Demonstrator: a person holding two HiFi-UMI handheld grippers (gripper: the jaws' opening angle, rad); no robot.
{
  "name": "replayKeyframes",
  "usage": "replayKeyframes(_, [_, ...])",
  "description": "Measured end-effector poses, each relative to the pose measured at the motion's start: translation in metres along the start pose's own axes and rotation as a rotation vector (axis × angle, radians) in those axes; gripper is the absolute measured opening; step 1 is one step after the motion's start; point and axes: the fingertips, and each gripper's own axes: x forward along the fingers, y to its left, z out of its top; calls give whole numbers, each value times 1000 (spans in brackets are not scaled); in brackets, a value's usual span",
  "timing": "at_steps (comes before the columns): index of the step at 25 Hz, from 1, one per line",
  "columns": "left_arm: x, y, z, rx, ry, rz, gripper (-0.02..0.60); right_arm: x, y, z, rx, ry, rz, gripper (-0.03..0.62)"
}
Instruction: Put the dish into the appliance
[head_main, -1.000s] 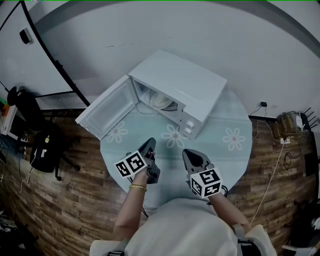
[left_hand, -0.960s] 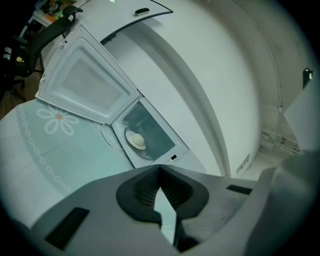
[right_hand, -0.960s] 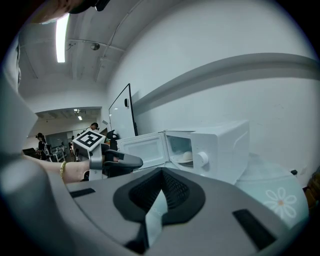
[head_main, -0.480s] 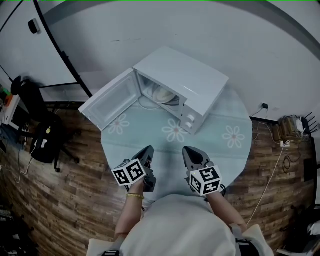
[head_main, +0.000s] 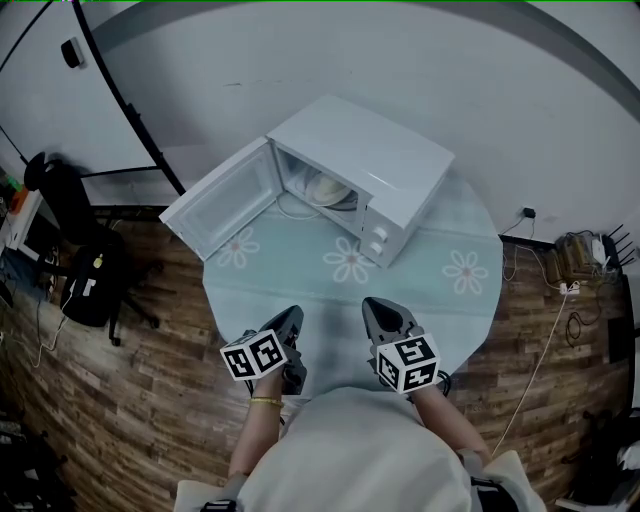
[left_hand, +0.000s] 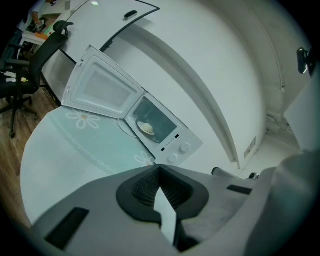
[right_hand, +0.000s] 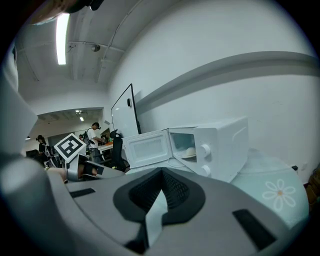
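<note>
The white microwave (head_main: 360, 170) stands at the back of the round table with its door (head_main: 220, 205) swung open to the left. A pale dish (head_main: 326, 188) sits inside its cavity, also seen as the dish (left_hand: 146, 128) and the dish (right_hand: 189, 151) in the gripper views. My left gripper (head_main: 293, 316) hovers over the table's near edge, shut and empty, well short of the microwave (left_hand: 167, 137). My right gripper (head_main: 371, 305) hangs beside it, jaws also together with nothing between them. Both point toward the microwave (right_hand: 220, 142).
The table wears a pale cloth with flower prints (head_main: 350, 262). A black office chair (head_main: 85, 280) stands on the wooden floor at left. Cables and a socket (head_main: 560, 265) lie at right. A white wall runs behind the microwave.
My left gripper has drawn back toward my body, away from the microwave. The right gripper has barely shifted. The door stays open and the dish stays inside.
</note>
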Motion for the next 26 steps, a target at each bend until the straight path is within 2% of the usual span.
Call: replayKeyframes(26, [-4,-12,-5,-5,11,-25,9,-6,10,-9,-22,35,30,5])
